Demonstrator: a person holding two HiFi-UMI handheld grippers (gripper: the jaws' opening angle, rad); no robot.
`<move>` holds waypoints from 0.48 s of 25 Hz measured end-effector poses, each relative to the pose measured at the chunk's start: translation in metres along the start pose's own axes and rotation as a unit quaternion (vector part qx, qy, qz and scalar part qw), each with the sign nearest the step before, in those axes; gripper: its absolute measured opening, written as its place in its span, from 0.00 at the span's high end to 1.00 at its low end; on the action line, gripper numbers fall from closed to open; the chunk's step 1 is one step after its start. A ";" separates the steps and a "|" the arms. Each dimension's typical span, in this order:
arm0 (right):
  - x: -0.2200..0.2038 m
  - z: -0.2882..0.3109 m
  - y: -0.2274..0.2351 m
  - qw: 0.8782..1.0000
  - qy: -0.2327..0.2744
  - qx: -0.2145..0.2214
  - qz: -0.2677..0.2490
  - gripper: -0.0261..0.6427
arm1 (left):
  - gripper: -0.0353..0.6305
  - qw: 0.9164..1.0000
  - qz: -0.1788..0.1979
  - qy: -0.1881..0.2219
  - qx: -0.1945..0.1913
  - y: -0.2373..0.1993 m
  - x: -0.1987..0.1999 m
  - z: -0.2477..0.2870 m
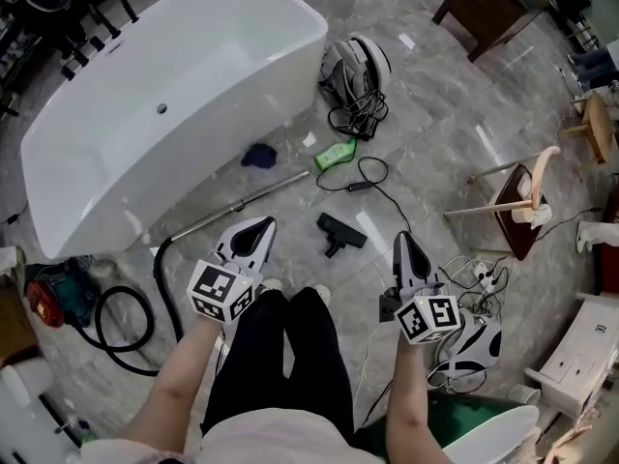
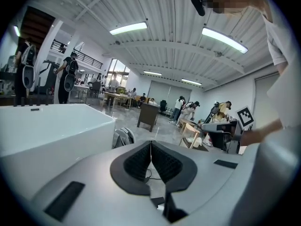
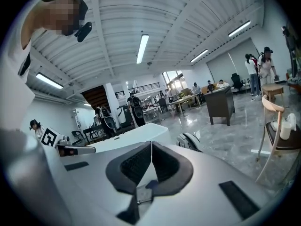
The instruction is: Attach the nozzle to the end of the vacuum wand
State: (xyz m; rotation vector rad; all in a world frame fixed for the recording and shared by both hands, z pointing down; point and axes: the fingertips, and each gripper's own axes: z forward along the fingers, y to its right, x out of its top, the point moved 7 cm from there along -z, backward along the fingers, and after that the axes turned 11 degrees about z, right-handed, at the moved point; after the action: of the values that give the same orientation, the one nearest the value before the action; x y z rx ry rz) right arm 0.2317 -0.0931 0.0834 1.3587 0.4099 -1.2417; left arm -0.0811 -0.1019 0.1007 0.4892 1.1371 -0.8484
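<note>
Head view, looked like approach only. Had left gripper (image 1: pixel 262 223) and right gripper (image 1: pixel 404 238) pressed together, nothing in either. Needed spreading first, then steadying the long silver metal vacuum wand (image 1: pixel 242 204) near its free end. Found the small black T-shaped plastic nozzle (image 1: pixel 340 234) flat on the floor, near that end, not touching.

In the head view the black hose (image 1: pixel 157 271) slips behind the forearm that bears the left gripper (image 1: pixel 261 224), so that stretch cannot be followed. The white appliance (image 1: pixel 479 346) on the floor is half covered by the right gripper (image 1: pixel 404 242) and its marker cube. The dark cabinet (image 1: pixel 488 3) is cut by the top edge and the person's trunk (image 1: pixel 290 433) by the bottom edge, while in the left gripper view the far group of people (image 2: pixel 186 109) is too small to tell what they hold.
</note>
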 end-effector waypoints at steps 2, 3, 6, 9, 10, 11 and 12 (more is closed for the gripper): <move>-0.014 0.008 0.018 1.000 0.001 -0.005 0.003 0.94 | 0.93 1.000 -0.009 -0.001 -0.004 -0.007 -0.018 0.014; -0.021 0.012 0.028 1.000 0.003 -0.008 0.005 0.94 | 0.93 1.000 -0.017 0.001 -0.006 -0.010 -0.028 0.021; -0.053 0.026 0.053 1.000 0.012 -0.018 0.014 0.94 | 0.93 1.000 -0.027 0.004 -0.012 -0.020 -0.059 0.043; -0.093 0.042 0.076 1.000 0.010 -0.015 0.015 0.94 | 0.93 0.999 -0.031 0.010 -0.017 -0.027 -0.100 0.066; -0.108 0.048 0.084 1.000 0.008 -0.011 0.018 0.94 | 0.93 0.999 -0.034 0.013 -0.018 -0.029 -0.114 0.072; -0.125 0.054 0.092 1.000 0.006 -0.006 0.023 0.94 | 0.93 0.999 -0.035 0.015 -0.017 -0.030 -0.130 0.079; -0.141 0.059 0.101 1.000 0.005 -0.001 0.029 0.94 | 0.93 0.999 -0.035 0.016 -0.015 -0.031 -0.147 0.085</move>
State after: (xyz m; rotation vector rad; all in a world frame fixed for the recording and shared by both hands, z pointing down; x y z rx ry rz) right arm 0.2388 -0.1104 0.2656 1.3660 0.3757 -1.1864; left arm -0.0810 -0.1334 0.2702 0.4408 1.1999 -0.8855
